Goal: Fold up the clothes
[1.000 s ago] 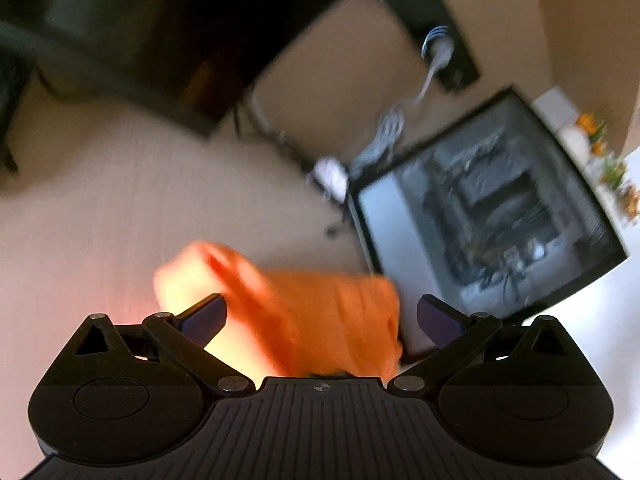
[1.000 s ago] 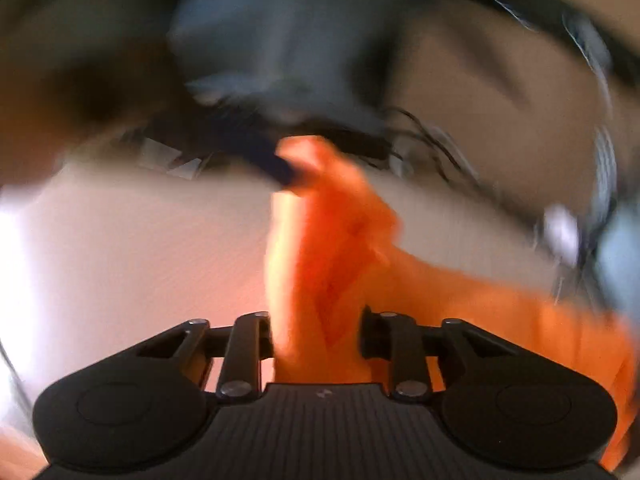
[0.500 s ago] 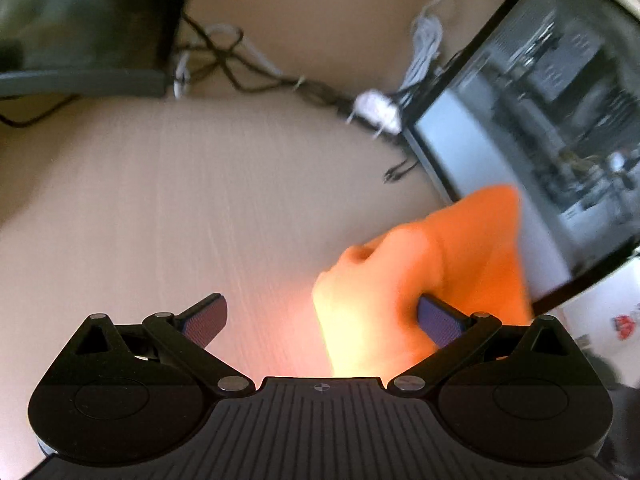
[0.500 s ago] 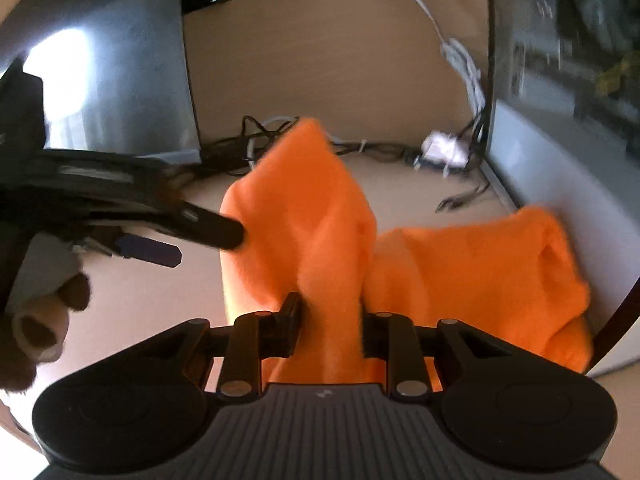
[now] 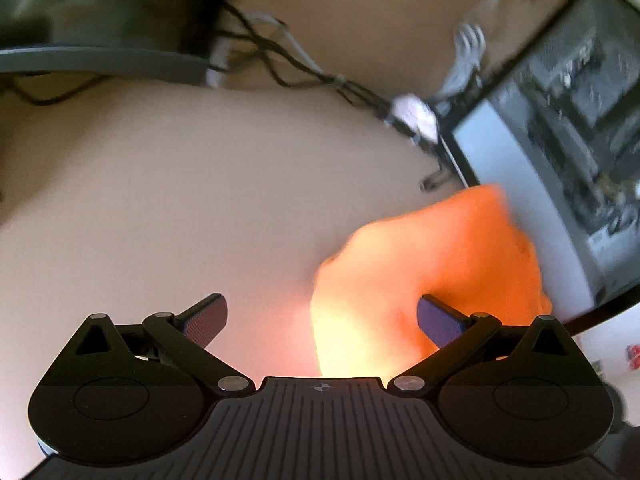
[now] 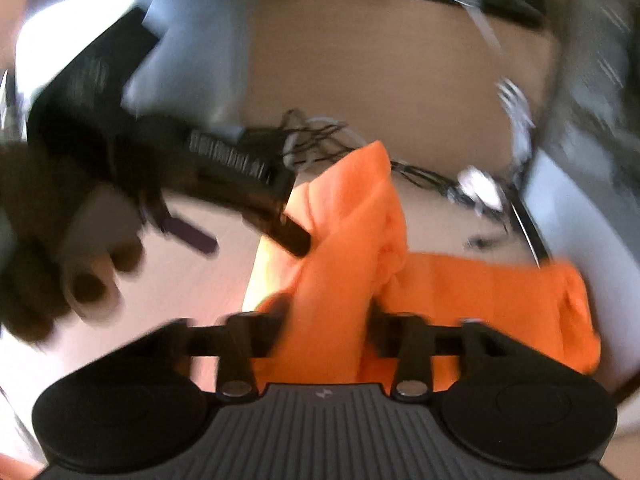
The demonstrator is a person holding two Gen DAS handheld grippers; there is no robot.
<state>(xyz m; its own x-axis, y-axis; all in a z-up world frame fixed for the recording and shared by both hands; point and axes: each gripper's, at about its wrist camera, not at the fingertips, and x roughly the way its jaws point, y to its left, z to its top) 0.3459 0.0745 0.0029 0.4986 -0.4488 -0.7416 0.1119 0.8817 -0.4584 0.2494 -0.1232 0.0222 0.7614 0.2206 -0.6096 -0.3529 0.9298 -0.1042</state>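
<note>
Both fisheye views are curved at the edges and smeared by motion blur, most heavily in the right wrist view. The orange cloth (image 5: 432, 276) is overexposed to a pale glow near the lens, and white glare is seen at the upper left of the right wrist view.

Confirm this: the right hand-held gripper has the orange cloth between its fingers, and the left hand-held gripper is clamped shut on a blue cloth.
One thing is wrong. The left hand-held gripper is not clamped on anything: the left wrist view shows its jaws wide open, and the only cloth there is the orange cloth, lying by one finger. The right hand-held gripper does have the orange cloth between its fingers, as the right wrist view shows.
</note>
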